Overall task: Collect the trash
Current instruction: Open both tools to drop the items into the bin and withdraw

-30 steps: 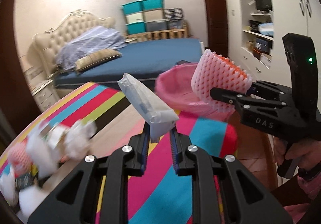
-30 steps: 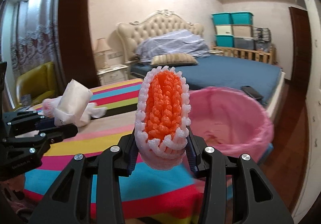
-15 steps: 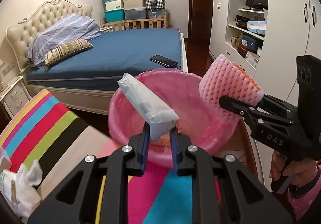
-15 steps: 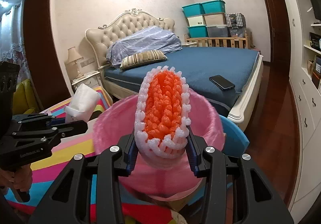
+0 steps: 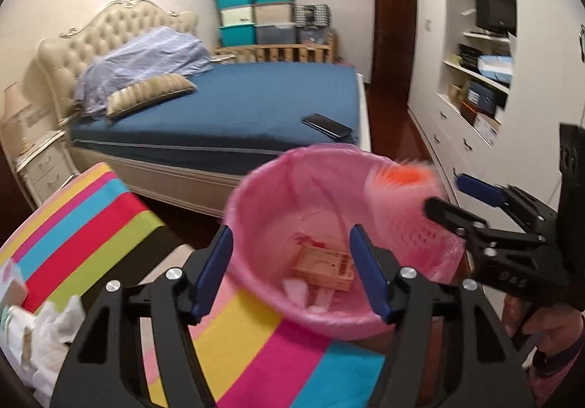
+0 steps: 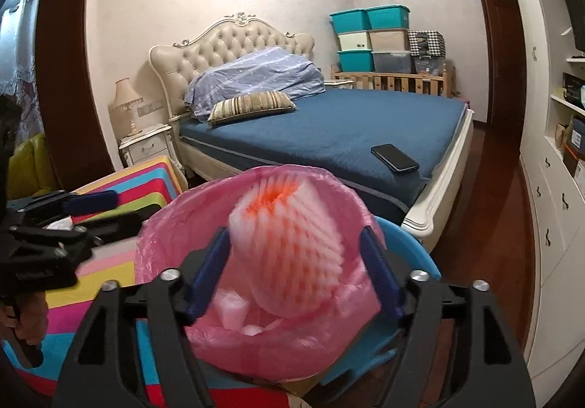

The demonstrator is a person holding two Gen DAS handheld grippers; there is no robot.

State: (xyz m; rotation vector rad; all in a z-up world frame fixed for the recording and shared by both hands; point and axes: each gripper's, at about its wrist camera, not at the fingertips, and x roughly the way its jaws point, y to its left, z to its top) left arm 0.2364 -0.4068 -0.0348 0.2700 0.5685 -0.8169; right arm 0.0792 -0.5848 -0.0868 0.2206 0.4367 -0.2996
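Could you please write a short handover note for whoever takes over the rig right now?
Left gripper: jaws opening, nothing between them, above the pink-lined bin.
Right gripper: jaws opening; the foam fruit net sits blurred between them, pads clear, over the bin.
Done: a carton and white scraps lie in the bin.
Left: crumpled white trash on the striped table.

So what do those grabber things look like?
Each gripper is black and angular, with two blue-padded fingers and silver bolts. The right gripper has pale lettering on its side. The hand holding it has a dark cuff over pink.
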